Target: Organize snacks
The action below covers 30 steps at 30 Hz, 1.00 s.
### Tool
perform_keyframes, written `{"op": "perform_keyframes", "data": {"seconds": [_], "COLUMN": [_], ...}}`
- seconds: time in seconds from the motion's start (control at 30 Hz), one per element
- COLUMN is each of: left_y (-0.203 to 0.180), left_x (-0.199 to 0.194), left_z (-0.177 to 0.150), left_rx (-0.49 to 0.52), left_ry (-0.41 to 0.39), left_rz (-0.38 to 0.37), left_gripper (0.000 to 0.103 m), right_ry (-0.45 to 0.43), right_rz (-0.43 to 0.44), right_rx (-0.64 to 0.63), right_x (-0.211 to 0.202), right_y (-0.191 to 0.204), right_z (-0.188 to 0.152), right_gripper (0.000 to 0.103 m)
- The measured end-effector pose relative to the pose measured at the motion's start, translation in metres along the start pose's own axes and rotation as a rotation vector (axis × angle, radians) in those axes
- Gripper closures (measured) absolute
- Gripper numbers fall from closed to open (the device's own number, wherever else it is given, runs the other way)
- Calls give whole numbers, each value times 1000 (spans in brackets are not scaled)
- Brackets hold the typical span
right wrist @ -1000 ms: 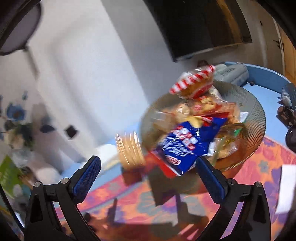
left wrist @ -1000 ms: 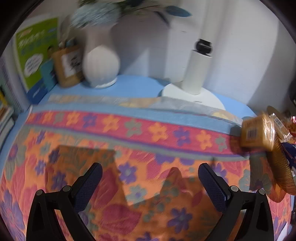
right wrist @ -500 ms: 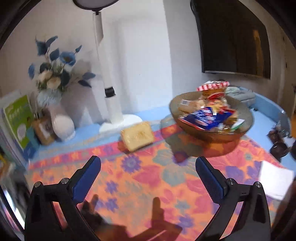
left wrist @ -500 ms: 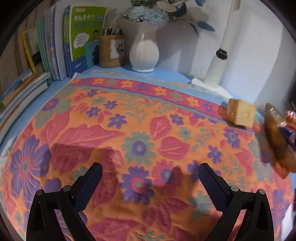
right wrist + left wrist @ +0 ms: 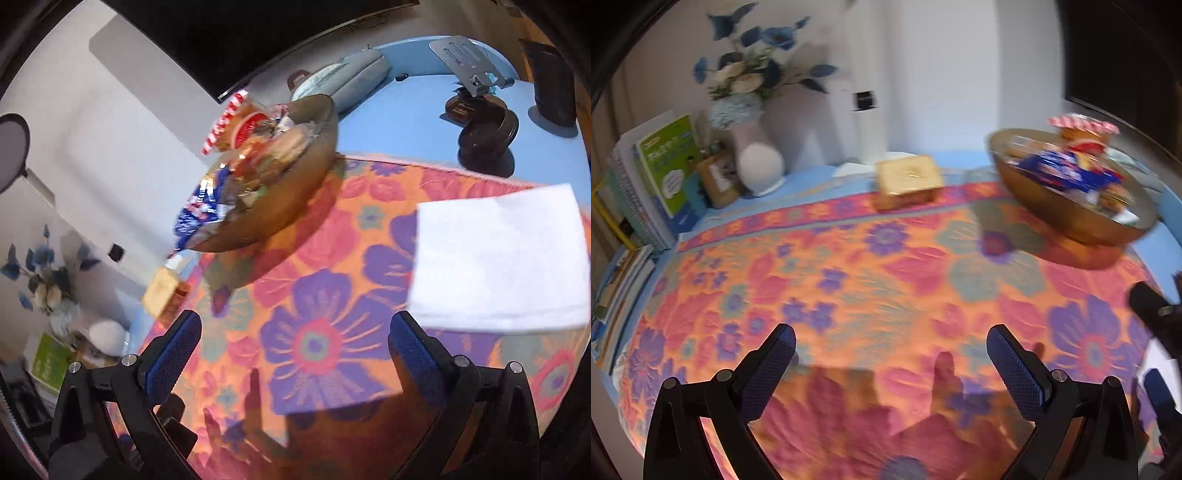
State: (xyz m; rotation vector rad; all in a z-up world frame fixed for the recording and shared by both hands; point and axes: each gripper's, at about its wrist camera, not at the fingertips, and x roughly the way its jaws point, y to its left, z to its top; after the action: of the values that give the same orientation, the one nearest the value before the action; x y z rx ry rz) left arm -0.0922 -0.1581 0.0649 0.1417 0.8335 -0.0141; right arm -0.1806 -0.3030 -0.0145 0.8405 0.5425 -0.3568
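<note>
Bread pack [image 5: 908,176] lies on the cloth [image 5: 886,295], left of the snack bowl [image 5: 1071,218].

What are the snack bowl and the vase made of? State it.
The bowl looks like amber tinted glass or clear plastic: glossy, with snacks showing through its wall. The vase seems glazed white ceramic, smooth and opaque, though blur leaves both uncertain.

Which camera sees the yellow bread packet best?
The left wrist view. There the bread packet sits whole and upright at the far edge of the flowery cloth, left of the snack bowl, with its top and front showing. In the right wrist view it is small, tilted and blurred near the edge.
</note>
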Motion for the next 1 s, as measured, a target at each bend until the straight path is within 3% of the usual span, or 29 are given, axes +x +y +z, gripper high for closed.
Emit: {"op": "perform_keyframes", "data": {"seconds": [0.07, 0.2, 0.5, 0.67, 0.8, 1.0], "left_y": [-11, -22, -33, -14, 10, 38], "left_x": [-4, -8, -2, 1, 1, 3], "left_z": [-2, -6, -4, -5, -7, -11], "left_rx": [30, 64, 121, 100, 37, 32], "left_ry": [0, -10, -14, -1, 5, -2], "left_rz": [1, 5, 54, 58, 26, 48], "left_gripper": [0, 0, 0, 0, 1, 0], "right_ry": [10, -21, 7, -32, -1, 31], "right_rz": [-12, 11, 20, -10, -8, -15], "right_rx": [-32, 33, 13, 9, -40, -144], "right_x": [-1, -7, 6, 6, 11, 13], "right_y": [-6, -28, -19, -11, 8, 40], "right_z": [2, -2, 6, -3, -12, -33], "right_gripper": [0, 0, 0, 0, 0, 0]}}
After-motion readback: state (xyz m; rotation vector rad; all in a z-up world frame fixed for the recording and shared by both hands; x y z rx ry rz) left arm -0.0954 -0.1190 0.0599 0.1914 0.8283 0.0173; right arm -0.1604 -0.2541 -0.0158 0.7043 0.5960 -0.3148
